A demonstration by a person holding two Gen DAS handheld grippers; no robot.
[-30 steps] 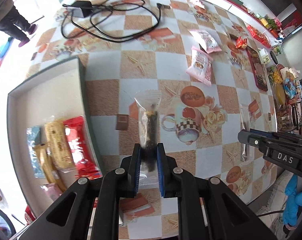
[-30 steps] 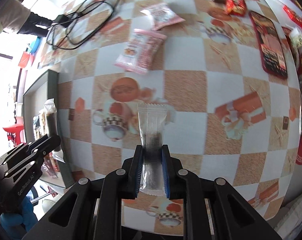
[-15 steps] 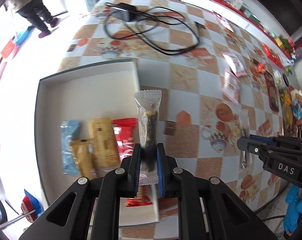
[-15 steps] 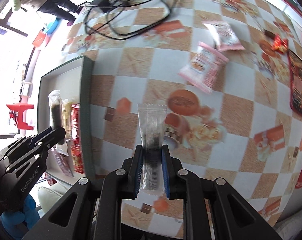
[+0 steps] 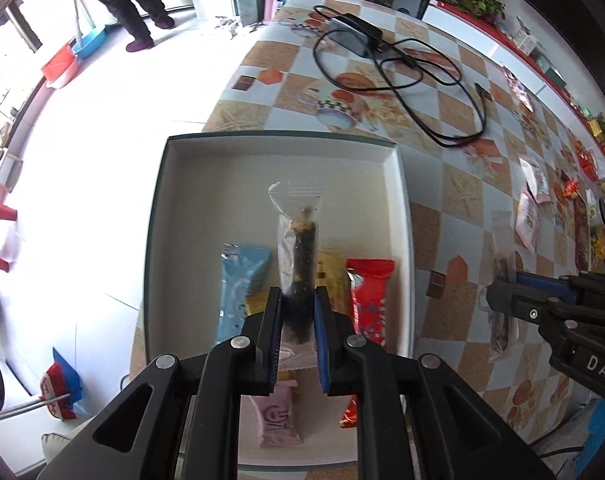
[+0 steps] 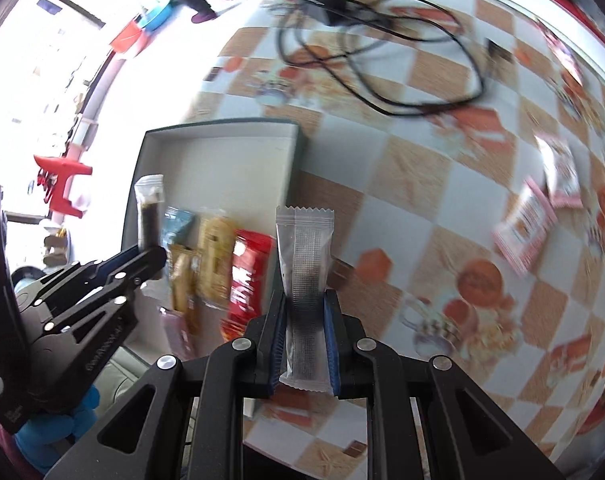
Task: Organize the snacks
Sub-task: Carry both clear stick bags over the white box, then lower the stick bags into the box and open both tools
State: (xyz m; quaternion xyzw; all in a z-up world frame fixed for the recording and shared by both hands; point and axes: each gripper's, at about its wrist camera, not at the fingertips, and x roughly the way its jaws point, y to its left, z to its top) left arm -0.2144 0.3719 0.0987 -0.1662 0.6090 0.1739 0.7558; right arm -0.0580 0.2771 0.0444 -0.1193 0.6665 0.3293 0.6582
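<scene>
The left hand-held gripper [image 5: 296,320] clamps a clear packet with a dark bar [image 5: 298,264] above the tray [image 5: 190,200]; the right hand-held gripper [image 6: 304,344] grips a silver packet [image 6: 305,264]. Best lower it onto bare tray ahead of the fingertips, clear of the blue packet [image 5: 240,280] and red packet [image 5: 368,292]

The yellow snack pack [image 5: 329,276] is mostly hidden behind the left gripper [image 5: 297,320] and its clear packet [image 5: 298,264]. Right view's smeared: the pink packets [image 6: 526,224] off to the right gripper's [image 6: 304,328] right can't be read.
</scene>
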